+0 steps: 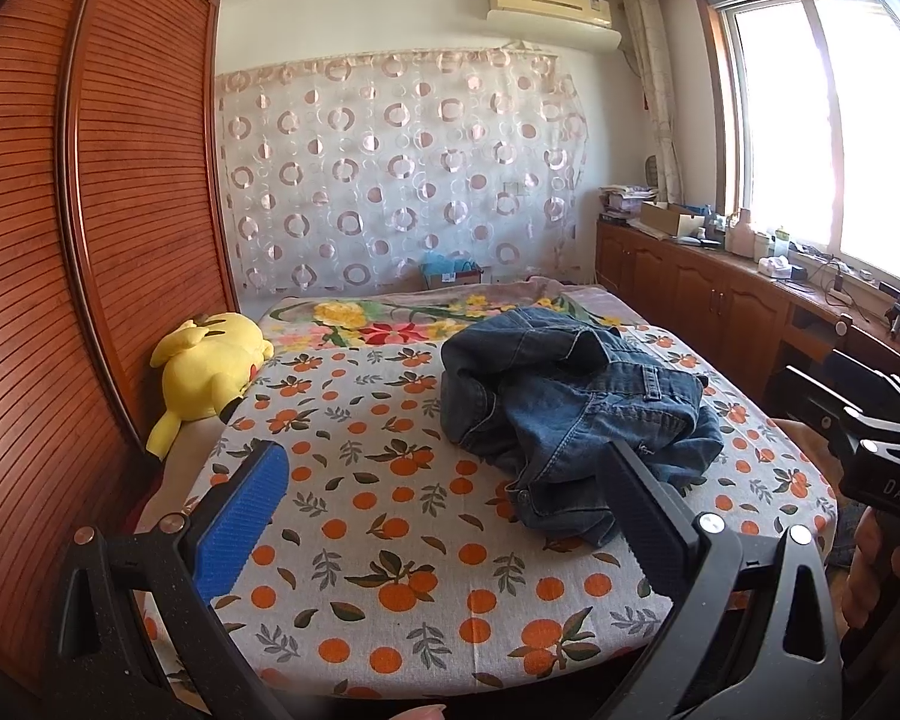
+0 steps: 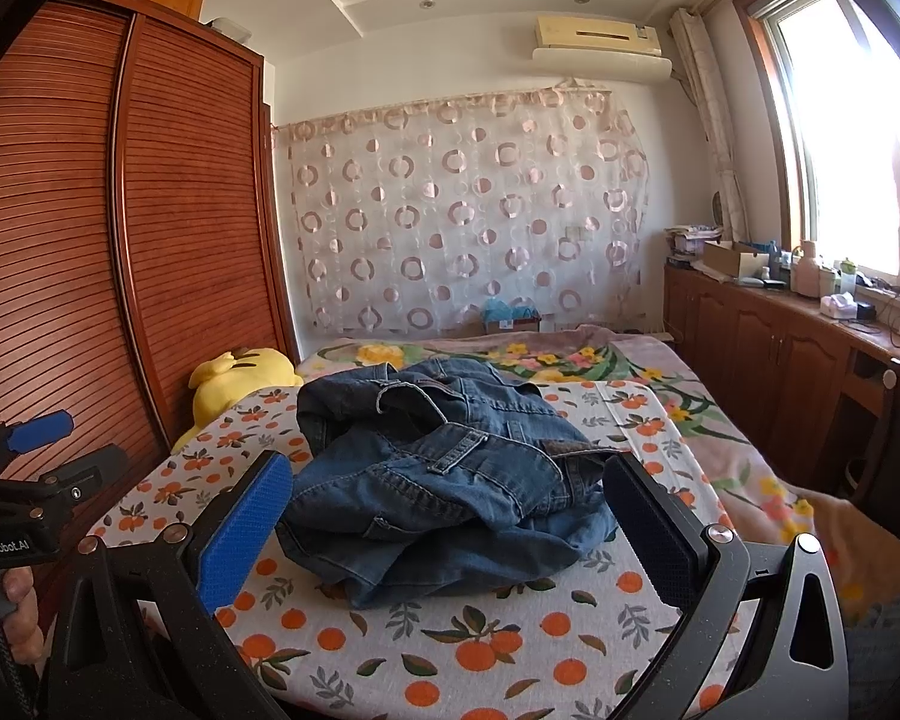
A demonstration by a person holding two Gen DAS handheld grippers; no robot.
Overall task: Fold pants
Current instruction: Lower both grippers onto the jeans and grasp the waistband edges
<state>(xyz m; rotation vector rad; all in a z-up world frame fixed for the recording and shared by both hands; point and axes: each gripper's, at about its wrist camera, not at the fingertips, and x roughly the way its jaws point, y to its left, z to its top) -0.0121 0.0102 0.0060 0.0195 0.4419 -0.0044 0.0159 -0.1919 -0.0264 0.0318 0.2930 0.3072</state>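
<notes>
With the left gripper (image 1: 444,516) and right gripper (image 2: 444,528) both spread and empty, the jeans (image 2: 444,480) sit crumpled mid-bed on the orange-print sheet (image 2: 510,648), where a blind pinch risks catching several tangled layers instead of the waistband

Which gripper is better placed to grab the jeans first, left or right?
Probably the right gripper: it is open, and the crumpled jeans lie centred between its fingers. The left gripper, also open, faces mostly bare sheet, with the jeans off to its right.
</notes>
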